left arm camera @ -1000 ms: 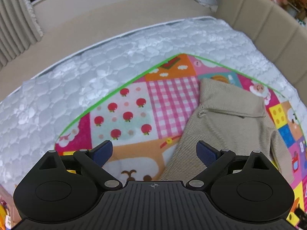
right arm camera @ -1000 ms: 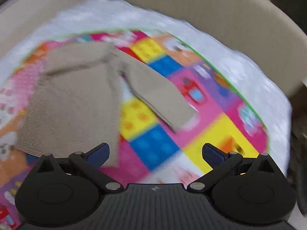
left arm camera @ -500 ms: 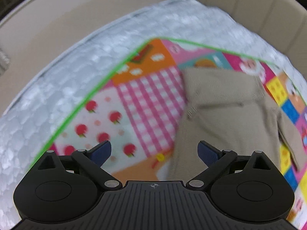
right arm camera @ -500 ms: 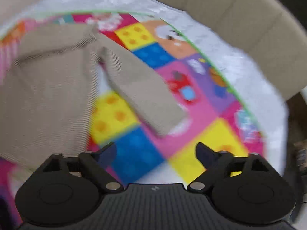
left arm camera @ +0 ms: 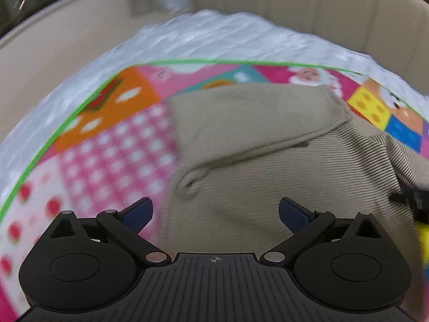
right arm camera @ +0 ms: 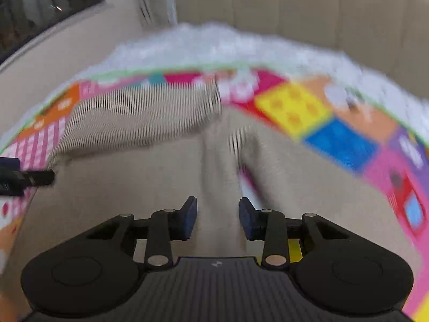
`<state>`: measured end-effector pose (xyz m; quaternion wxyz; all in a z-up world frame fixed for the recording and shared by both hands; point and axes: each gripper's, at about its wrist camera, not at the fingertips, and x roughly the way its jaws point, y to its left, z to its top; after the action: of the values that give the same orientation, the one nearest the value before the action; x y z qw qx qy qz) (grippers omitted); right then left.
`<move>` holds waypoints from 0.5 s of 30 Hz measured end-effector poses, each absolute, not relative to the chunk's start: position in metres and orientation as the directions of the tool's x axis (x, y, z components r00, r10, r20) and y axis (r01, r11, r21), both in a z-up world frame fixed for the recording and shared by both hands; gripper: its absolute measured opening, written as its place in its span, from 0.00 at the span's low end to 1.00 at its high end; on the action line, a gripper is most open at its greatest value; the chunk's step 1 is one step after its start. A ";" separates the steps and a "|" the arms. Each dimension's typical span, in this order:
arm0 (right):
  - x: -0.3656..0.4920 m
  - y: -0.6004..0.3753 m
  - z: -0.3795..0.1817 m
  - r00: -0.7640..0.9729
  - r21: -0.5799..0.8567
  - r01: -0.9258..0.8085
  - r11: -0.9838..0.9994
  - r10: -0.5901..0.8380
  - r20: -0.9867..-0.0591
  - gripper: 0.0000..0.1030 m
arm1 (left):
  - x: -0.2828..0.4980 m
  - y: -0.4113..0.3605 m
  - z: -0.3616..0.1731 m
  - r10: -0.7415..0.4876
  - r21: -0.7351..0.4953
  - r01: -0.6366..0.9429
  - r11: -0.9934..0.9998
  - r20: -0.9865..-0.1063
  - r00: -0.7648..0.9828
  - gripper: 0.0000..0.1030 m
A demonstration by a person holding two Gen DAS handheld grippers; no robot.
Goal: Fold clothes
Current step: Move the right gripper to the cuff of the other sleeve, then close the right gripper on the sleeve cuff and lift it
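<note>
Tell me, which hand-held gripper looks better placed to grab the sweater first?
Probably the right hand-held gripper: its jaws are half closed with a ridge of the beige sweater between them. The left hand-held gripper is wide open over the sweater's edge, gripping nothing yet.

Padded headboard (left arm camera: pixel 308 13) walls the far side beyond the mattress (left arm camera: pixel 214 35).

1 beige sweater (left arm camera: pixel 254 166), 1 play mat (left arm camera: pixel 112 145), 1 mattress (left arm camera: pixel 214 37), 2 grippers: left gripper (left arm camera: pixel 215 212), right gripper (right arm camera: pixel 217 218).
</note>
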<state>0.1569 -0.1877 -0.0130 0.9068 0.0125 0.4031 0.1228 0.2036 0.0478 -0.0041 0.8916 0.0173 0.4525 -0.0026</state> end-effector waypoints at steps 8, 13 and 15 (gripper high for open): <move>0.237 -0.171 -0.023 0.756 0.043 -0.243 0.969 0.217 -0.617 0.37 | 0.260 0.038 -0.036 -0.045 0.004 0.079 0.997 -0.794 0.607 1.00; 0.262 -0.159 -0.033 0.734 0.070 -0.220 0.973 0.212 -0.645 0.47 | 0.267 0.038 -0.034 0.021 0.032 0.010 0.999 -0.823 0.568 1.00; 0.262 -0.149 -0.035 0.718 0.065 -0.247 0.967 0.228 -0.658 0.47 | 0.261 0.038 -0.027 0.005 0.012 0.010 1.000 -0.833 0.553 1.00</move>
<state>0.2623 -0.1495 -0.0351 0.9267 -0.0138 0.3529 0.1282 0.2614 0.0384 -0.0273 0.8812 0.0077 0.4727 -0.0014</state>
